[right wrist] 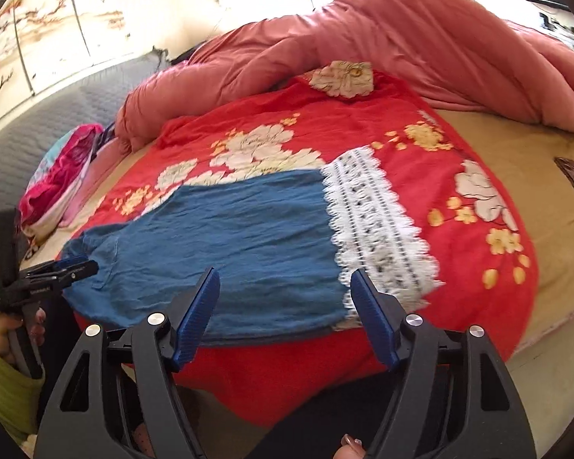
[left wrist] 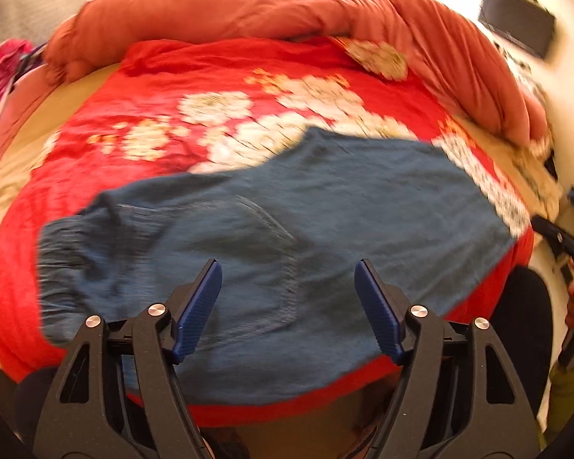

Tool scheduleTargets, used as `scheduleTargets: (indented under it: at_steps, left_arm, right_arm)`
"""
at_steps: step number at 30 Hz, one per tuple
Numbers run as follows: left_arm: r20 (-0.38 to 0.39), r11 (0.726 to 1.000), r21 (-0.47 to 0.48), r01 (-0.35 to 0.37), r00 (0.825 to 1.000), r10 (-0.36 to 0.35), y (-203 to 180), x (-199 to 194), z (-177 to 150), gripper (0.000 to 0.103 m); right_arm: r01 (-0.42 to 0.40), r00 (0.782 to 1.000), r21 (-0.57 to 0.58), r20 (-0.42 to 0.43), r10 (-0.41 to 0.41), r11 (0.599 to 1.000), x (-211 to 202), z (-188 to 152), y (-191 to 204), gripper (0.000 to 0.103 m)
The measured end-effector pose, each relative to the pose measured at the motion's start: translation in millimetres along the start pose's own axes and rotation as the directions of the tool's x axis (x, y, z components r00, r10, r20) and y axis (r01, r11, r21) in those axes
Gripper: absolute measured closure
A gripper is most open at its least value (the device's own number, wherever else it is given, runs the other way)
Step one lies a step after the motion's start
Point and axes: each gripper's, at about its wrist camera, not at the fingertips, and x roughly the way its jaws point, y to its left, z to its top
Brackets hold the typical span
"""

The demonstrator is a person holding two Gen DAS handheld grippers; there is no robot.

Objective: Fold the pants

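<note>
Left tongs (left wrist: 288, 267) and right tongs (right wrist: 285, 275) both agape, empty, hovering over blue pants (right wrist: 229, 237) spread mid-frame on red floral blanket (right wrist: 459, 145). Between folds, apparently; next: regrip an edge, fold across.

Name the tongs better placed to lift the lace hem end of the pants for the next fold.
Right, probably. The right tongs stand open just before the white lace hem of the blue pants. The left tongs are open over the waistband end, farther from the lace.
</note>
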Motion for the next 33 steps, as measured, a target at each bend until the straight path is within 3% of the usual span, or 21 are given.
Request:
scheduleTargets:
  at_steps: [6, 11, 13, 16, 18, 25, 29, 33]
  left_arm:
    - [-0.078, 0.997, 0.057, -0.048, 0.996, 0.052, -9.2, 31.0, -14.1, 0.034]
    - [-0.073, 0.995, 0.08, -0.067, 0.995, 0.073, -14.9, 28.8, -12.2, 0.03]
    - [-0.038, 0.997, 0.077, -0.02, 0.999, 0.023, -20.6, 15.3, -2.9, 0.03]
    - [0.0, 0.991, 0.136, 0.018, 1.0, -0.018, -41.5, 5.8, 18.3, 0.03]
    - [0.014, 0.983, 0.175, 0.054, 0.998, -0.057, -59.5, 7.1, 35.6, 0.03]
    - [0.003, 0.93, 0.345, 0.123, 0.991, -0.132, -134.1, 39.1, 85.4, 0.023]
    - [-0.073, 0.898, 0.393, 0.198, 0.98, -0.184, -167.6, 77.0, 114.7, 0.023]
    - [-0.104, 0.879, 0.437, 0.19, 0.982, -0.16, -189.0, 116.1, 137.9, 0.023]
  right_arm:
    - [0.055, 0.989, 0.037, -0.137, -0.05, 0.998, 39.6, -15.7, -5.7, 0.033]
    - [-0.01, 0.998, 0.086, -0.065, 0.016, 0.996, 26.4, -19.3, -13.2, 0.033]
    - [-0.042, 0.999, 0.116, 0.014, 0.041, 0.992, 6.4, -17.6, -19.0, 0.033]
    - [0.011, 0.996, 0.158, 0.087, -0.025, 0.987, -14.7, -16.5, -33.3, 0.024]
    - [0.031, 0.993, 0.183, 0.105, -0.051, 0.983, -23.1, -18.1, -43.1, 0.024]
    - [0.052, 0.992, 0.23, 0.102, -0.077, 0.972, -23.8, -24.7, -66.0, 0.023]
    - [0.029, 0.995, 0.236, 0.084, -0.05, 0.971, -13.1, -20.4, -68.7, 0.023]
    - [0.003, 0.999, 0.254, 0.047, -0.016, 0.967, 2.0, -18.9, -71.5, 0.023]
